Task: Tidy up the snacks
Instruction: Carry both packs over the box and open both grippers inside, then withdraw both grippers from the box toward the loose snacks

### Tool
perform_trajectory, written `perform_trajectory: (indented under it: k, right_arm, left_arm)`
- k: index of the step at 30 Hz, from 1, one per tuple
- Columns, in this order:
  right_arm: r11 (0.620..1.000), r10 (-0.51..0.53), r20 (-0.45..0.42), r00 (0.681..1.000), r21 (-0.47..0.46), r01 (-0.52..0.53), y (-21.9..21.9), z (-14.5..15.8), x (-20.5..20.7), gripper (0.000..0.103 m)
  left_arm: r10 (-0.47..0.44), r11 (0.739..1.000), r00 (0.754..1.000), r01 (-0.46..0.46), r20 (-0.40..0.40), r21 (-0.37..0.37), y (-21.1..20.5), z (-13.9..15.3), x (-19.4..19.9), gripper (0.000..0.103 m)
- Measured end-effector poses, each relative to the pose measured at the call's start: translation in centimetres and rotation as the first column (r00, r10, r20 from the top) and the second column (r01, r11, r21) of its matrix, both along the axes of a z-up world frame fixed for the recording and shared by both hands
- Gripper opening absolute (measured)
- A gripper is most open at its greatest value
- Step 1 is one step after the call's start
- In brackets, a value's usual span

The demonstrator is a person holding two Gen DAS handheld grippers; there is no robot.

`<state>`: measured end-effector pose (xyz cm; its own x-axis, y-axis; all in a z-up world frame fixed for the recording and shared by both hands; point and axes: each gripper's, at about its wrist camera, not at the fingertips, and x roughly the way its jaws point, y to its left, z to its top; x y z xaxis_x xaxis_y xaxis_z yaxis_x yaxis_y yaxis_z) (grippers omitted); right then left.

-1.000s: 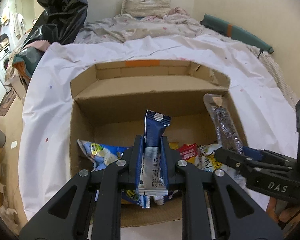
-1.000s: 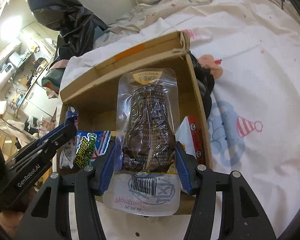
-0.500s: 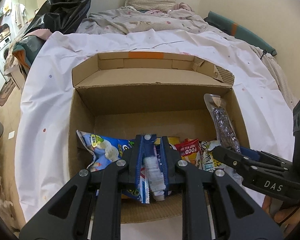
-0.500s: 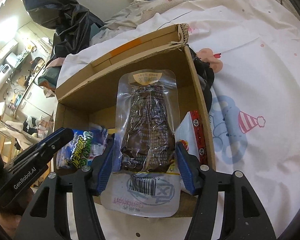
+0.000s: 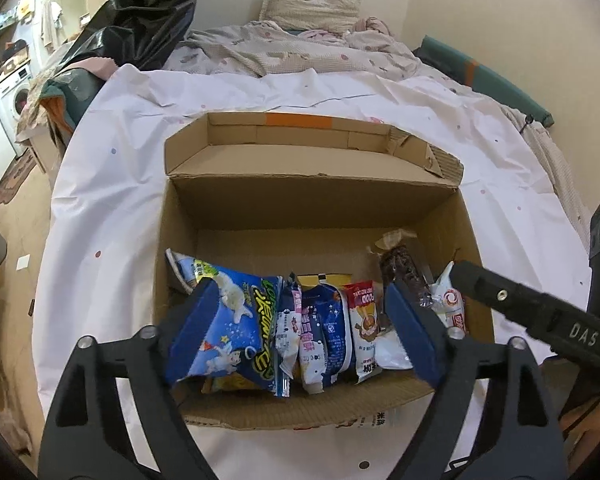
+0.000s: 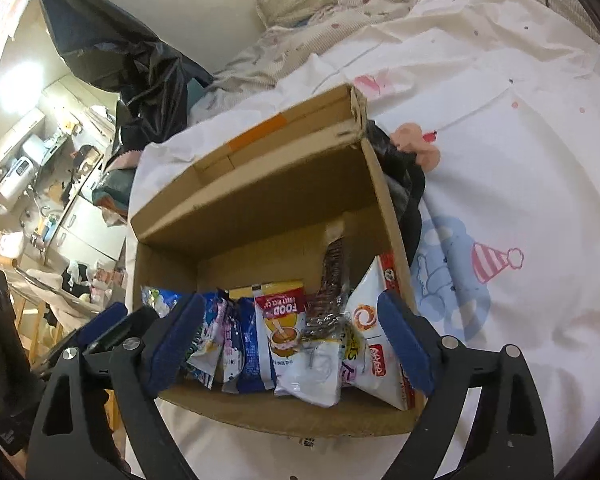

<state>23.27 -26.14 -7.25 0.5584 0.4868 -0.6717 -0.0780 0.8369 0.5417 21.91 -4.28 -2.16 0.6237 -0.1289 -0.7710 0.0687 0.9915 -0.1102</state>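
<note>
An open cardboard box (image 5: 312, 200) (image 6: 260, 196) sits on a white bed sheet, with several snack packs standing in a row along its near wall. They include a big blue bag (image 5: 236, 320), a blue-white pack (image 5: 324, 324) (image 6: 244, 344), a red "FOOD" pack (image 5: 364, 324) (image 6: 282, 320), a clear pack of dark snack (image 5: 402, 268) (image 6: 334, 268) and a white pack (image 6: 374, 344). My left gripper (image 5: 300, 328) is open and empty above the row. My right gripper (image 6: 288, 344) is open and empty over the same row; its finger (image 5: 532, 312) shows at the right in the left wrist view.
A black plastic bag (image 5: 140, 12) (image 6: 112, 56) and clutter stand left of the bed. A pillow (image 5: 312, 0) and crumpled quilt lie at the bed's head. A dark cloth (image 6: 404, 184) lies against the box's right side. The box's far half holds nothing.
Both grippers opened. The blue pack left my left gripper and the clear dark-snack pack left my right gripper; both now stand in the row inside the box.
</note>
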Motion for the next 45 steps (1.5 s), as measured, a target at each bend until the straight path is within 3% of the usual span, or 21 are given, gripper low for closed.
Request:
perform_trajectory:
  k: [5,16,21,35,39,45]
  right_arm:
    - [1.000,-0.003,0.003,1.000,0.012,0.003,-0.1,0.5,-0.5,0.091]
    - [0.999,-0.027,0.003,1.000,0.030,0.027,-0.6,1.7,-3.5,0.091]
    - [1.000,-0.022,0.013,1.000,-0.008,0.022,-0.3,2.1,-5.2,0.091]
    - [0.999,-0.032,-0.072,0.997,-0.034,0.030,0.1,-0.6,-9.7,0.092]
    - [0.999,-0.028,-0.099,0.995,-0.043,0.024,0.2,-1.5,-10.5,0.092]
    - [0.999,-0.016,-0.160,0.987,-0.031,0.011,0.1,-3.3,-10.8,0.092]
  left_arm:
    - [0.017,1.000,1.000,-0.017,-0.008,-0.023,0.9,0.2,-0.6,0.084]
    - [0.009,1.000,0.998,-0.009,0.058,0.003,2.1,1.8,-4.4,0.084]
    - [0.031,0.999,0.998,-0.031,0.061,-0.007,3.3,1.9,-6.1,0.084]
    - [0.163,0.986,0.987,-0.163,0.000,-0.033,6.7,-0.2,-9.9,0.085]
    - [0.176,0.984,0.984,-0.177,-0.023,-0.031,6.8,-1.1,-10.8,0.092]
    - [0.235,0.971,0.970,-0.237,-0.069,-0.022,7.8,-2.4,-11.6,0.093]
